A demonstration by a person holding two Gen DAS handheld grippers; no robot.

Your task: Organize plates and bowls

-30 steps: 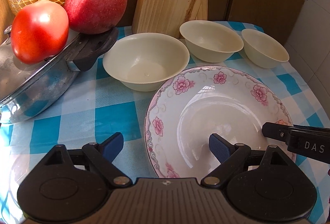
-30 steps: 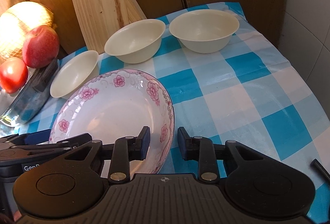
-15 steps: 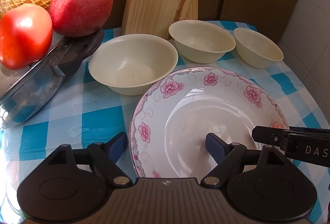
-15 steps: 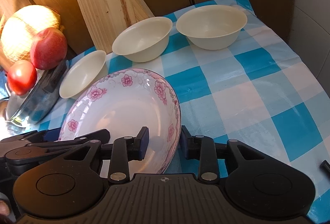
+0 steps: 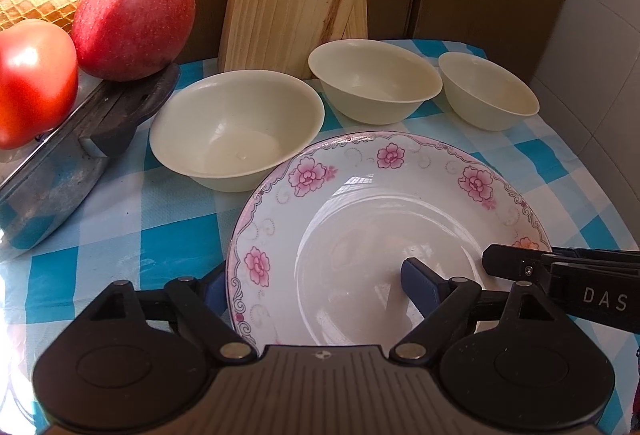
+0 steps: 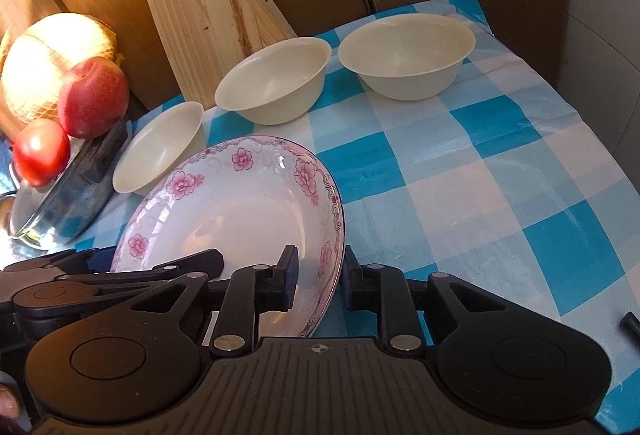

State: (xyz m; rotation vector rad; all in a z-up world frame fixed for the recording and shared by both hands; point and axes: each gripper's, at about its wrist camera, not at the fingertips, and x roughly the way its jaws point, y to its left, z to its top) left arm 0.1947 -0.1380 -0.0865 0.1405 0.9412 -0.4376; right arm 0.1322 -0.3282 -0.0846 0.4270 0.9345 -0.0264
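Floral plate (image 5: pixel 384 235) now tilted, its right rim higher than 1 s ago; it overlaps the near-left cream bowl (image 5: pixel 236 131). Right gripper (image 6: pixel 318 281) straddles its rim, jaws narrowly apart; contact unclear. Left gripper (image 5: pixel 316 285) wide open astride the left rim, gripping nothing. Judgement: lift beginning; other bowls (image 6: pixel 406 55) untouched on tabletop (image 6: pixel 500 175).
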